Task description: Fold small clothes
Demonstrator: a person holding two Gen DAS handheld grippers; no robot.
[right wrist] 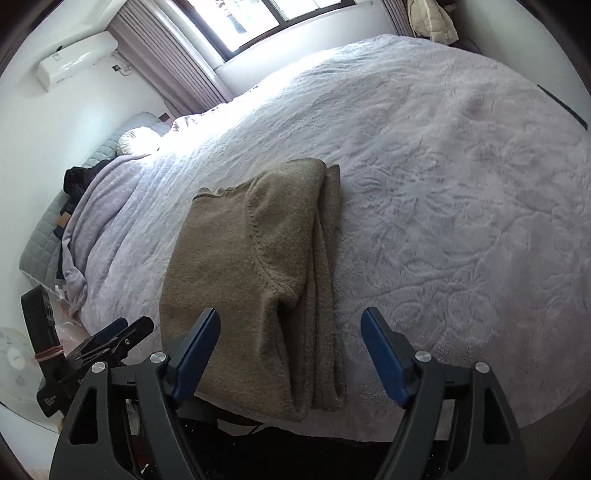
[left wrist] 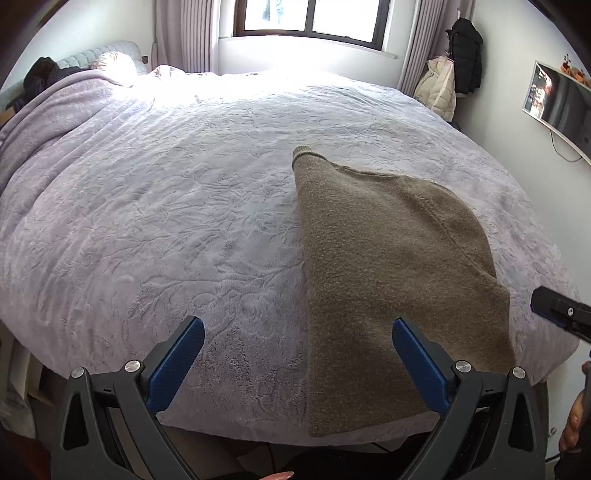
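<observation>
A bedroom with a window (left wrist: pixel 310 18) at the far wall, grey-pink curtains (left wrist: pixel 181 33) on either side of it, and a wide bed (left wrist: pixel 166 192) covered by a pale lilac plush bedspread with an embossed leaf pattern. Daylight washes out the far edge of the bed. At the bed's head end a pillow (left wrist: pixel 114 61) and some dark clothing (left wrist: pixel 44 72) lie on the cover. Jackets (left wrist: pixel 452 70) hang in the far right corner, and a wall-mounted screen (left wrist: pixel 557 103) is on the right wall. The right wrist view also catches an air conditioner (right wrist: pixel 77 59) high on the wall.

The brown knitted sweater (left wrist: pixel 391 266) lies flat on the bedspread at the near edge of the bed, its bottom hem reaching that edge. It is folded lengthwise into a narrow stack, with a sleeve laid over the body and folded layers stacked along its right side in the right wrist view (right wrist: pixel 258 266).

The left hand-held gripper (left wrist: pixel 297 365) is released, its blue pads wide apart above the near edge of the bed, the sweater's left margin showing between them; neither pad presses on the fabric. The right hand-held gripper (right wrist: pixel 290 354) is also released, jaws apart over the sweater's near end, with nothing clamped. Each gripper shows at the edge of the other's view.
</observation>
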